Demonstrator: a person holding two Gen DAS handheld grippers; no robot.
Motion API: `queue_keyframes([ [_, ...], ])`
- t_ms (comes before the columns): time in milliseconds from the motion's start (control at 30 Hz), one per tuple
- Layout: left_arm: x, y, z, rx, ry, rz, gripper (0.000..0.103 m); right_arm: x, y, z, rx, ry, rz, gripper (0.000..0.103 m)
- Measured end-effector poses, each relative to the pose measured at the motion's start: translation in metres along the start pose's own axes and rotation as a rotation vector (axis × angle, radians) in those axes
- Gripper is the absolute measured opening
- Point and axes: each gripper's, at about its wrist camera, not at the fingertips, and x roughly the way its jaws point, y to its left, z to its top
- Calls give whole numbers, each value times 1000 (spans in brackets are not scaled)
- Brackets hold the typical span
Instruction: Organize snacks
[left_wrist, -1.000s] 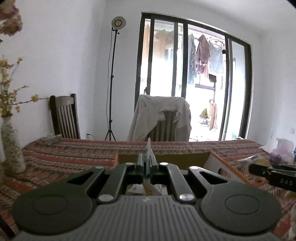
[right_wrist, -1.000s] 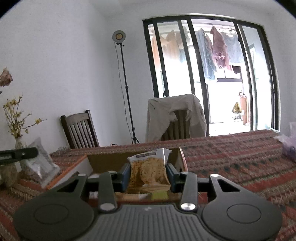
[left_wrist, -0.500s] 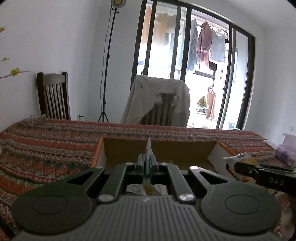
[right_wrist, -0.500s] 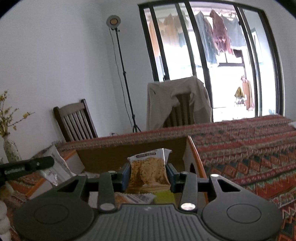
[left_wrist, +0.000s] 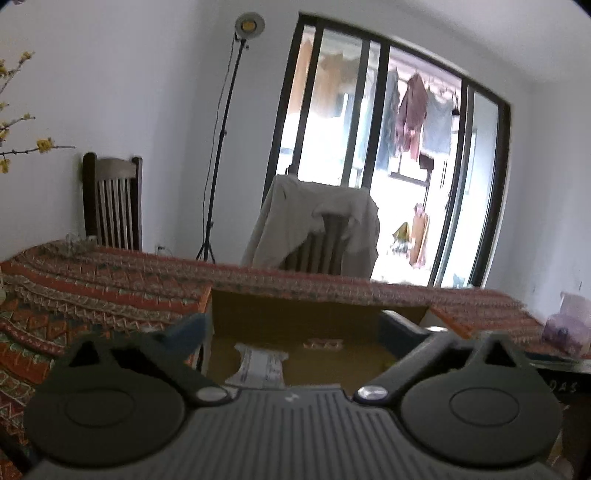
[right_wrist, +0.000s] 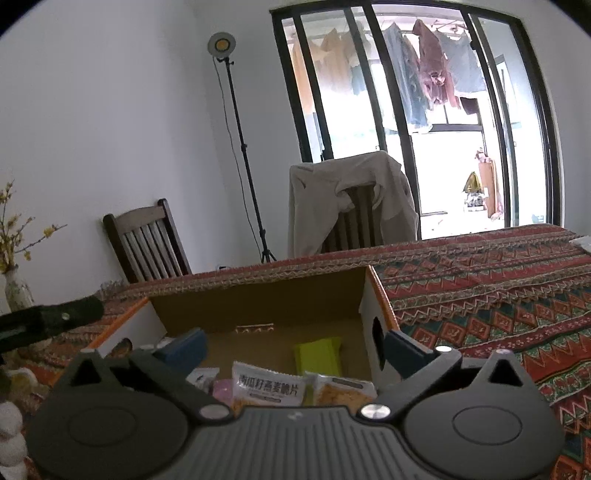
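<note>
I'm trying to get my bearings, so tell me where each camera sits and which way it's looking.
Left wrist: on the left gripper, facing along its opening jaws into the cardboard box; nothing is between them.
Right wrist: on the right gripper, jaws opening over snack packets in the box; the left gripper's arm shows at left.
Both share the box, draped chair and lamp stand.

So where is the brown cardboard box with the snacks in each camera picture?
Left wrist view: the open brown cardboard box sits low in the middle, just past the gripper.
Right wrist view: the same box is low, centre-left, snack packets inside.
Shared landmark: the chair draped with a beige jacket behind the box.
</note>
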Motion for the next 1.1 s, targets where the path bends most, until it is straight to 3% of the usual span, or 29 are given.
queue_keyframes([
  [733,3,-4,1,-17,15,31,103,-5,-2,2,-4,-22,-8,103],
  [1100,-27,-9,21,-52,2,40,103,-30,10,17,-38,-59,-13,103],
])
